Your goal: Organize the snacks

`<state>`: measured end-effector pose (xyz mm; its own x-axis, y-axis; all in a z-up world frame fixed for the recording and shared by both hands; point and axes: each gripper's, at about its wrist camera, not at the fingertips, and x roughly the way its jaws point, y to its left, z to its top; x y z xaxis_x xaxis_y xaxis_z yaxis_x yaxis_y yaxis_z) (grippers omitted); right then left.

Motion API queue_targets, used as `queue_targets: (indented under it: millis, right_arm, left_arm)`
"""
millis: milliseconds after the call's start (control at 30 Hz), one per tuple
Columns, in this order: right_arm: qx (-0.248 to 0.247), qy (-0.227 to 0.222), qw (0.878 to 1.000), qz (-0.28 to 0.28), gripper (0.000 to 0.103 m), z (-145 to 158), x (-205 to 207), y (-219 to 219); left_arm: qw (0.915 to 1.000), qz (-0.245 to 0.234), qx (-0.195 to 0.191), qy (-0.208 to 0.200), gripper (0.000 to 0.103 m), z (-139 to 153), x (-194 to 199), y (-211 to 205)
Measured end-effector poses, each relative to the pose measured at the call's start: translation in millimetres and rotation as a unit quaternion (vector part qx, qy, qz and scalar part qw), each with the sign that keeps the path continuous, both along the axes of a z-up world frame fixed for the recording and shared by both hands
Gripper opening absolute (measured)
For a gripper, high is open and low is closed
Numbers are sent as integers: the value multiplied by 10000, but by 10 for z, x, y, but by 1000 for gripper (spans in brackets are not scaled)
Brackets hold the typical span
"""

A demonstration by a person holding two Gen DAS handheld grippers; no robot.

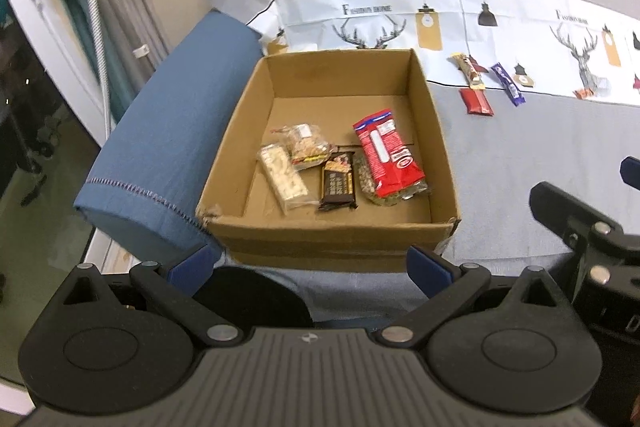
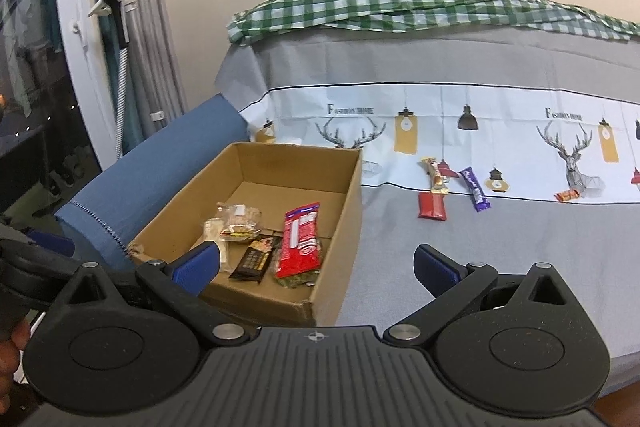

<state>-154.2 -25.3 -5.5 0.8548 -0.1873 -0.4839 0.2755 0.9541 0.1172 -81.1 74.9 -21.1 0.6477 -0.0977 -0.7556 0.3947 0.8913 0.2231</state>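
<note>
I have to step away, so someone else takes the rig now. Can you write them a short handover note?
Left gripper: open, empty, hovering at the near wall of the cardboard box.
Right gripper: open, empty, over the box's near right corner.
Done: in the box lie a red packet, a dark brown bar, a white nougat bar and a clear-wrapped snack; a further pack shows under the red packet.
Left: on the tablecloth, right of the box, a gold bar, a red bar, a purple bar and a small orange sweet.

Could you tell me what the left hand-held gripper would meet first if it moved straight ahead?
Probably the near wall of the cardboard box, which sits directly between its open fingers; depth is uncertain.
</note>
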Motion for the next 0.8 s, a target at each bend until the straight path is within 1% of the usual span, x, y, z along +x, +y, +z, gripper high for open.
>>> queue_targets:
  millis: [100, 200, 333, 400, 500, 633, 733, 800]
  right_arm:
    - [52, -10, 9998, -199, 102, -46, -19, -179]
    - [11, 39, 9987, -510, 102, -125, -58, -429]
    - [76, 166, 9941, -1073, 102, -268, -121, -873]
    - [97, 225, 9906, -1344, 102, -348, -148, -1126]
    - [55, 316, 9852, -1685, 102, -469, -143, -1502]
    - [17, 502, 9785, -1999, 102, -673, -37, -2015]
    - [-6, 617, 9740, -2181, 102, -856, 103, -2442]
    - [90, 672, 9687, -2386, 102, -987, 205, -2784]
  left_arm:
    - [9999, -140, 40, 86, 103, -1, 88, -201]
    - [9994, -287, -16, 181, 103, 12, 211, -483]
    - [9972, -560, -99, 486, 103, -8, 463, -1010]
    - [9951, -700, -207, 668, 103, -34, 604, -1298]
    - [9936, -814, -250, 739, 103, -123, 824, -1777]
    - [9930, -947, -52, 708, 103, -380, 1173, -2470]
    - [9907, -968, 22, 954, 103, -680, 1501, -2938]
    - [9907, -925, 72, 993, 103, -900, 1716, -3223]
